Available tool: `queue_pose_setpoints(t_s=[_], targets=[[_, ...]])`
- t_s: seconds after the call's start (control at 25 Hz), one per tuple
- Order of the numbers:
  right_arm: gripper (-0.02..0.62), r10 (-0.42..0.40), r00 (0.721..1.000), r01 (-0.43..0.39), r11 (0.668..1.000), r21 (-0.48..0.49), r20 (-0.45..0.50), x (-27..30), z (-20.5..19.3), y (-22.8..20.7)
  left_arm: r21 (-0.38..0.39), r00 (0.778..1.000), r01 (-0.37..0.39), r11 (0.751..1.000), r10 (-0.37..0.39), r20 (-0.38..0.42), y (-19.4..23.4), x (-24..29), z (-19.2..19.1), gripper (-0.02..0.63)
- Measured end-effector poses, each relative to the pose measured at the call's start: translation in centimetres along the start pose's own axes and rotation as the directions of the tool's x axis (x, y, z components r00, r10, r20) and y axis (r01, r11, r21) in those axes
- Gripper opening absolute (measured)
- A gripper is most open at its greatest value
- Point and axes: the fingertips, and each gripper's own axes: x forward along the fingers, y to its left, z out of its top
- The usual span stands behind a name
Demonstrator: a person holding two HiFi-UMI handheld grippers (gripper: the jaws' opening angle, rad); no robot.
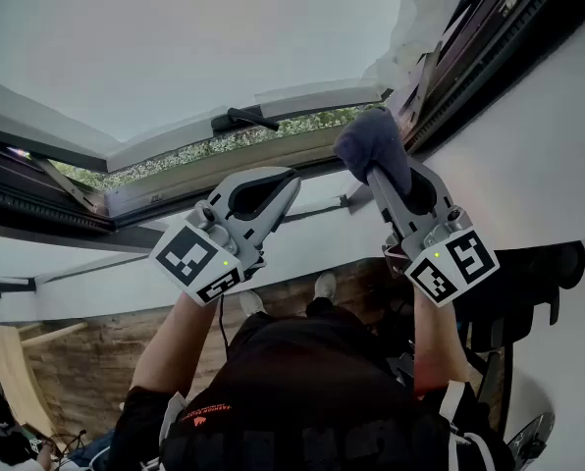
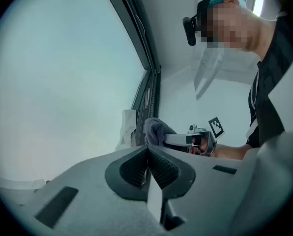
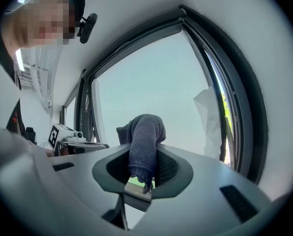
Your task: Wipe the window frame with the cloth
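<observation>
The cloth (image 3: 145,141) sticks out bunched past the tips of the right gripper (image 3: 142,168), its length running along the jaws clamped on its lower end. The window frame (image 1: 489,57) lies just beyond it, to the right; I cannot tell whether they touch. The left gripper (image 2: 147,161), jaws pressed together on nothing, sits farther left. White wall (image 1: 528,155) flanks the frame.

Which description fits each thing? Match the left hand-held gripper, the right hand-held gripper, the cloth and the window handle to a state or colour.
1 left hand-held gripper
2 right hand-held gripper
3 cloth
4 window handle

A black, on the sash
B jaws together, empty
C dark grey, bunched up
D clamped on the cloth

Pairs: 1-B, 2-D, 3-C, 4-A
</observation>
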Motion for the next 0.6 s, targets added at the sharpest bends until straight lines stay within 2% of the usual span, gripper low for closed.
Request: queue_pose_setpoints(t_s=[0.32,0.6], targets=[[0.077,-0.026,1.0,0.025,0.999,0.043,0.009,0.2,-1.0,-0.8,-0.008,1.0,0.019,1.0,-0.019,-0.012,0.3,0.2,-0.7,0.021],[0.078,-0.124,0.99,0.123,0.992,0.017,0.064,-1.0,0.9,-3.4,0.004,0.997,0.069,0.998,-0.069,-0.033,-0.1,1.8,-0.8,0.021]])
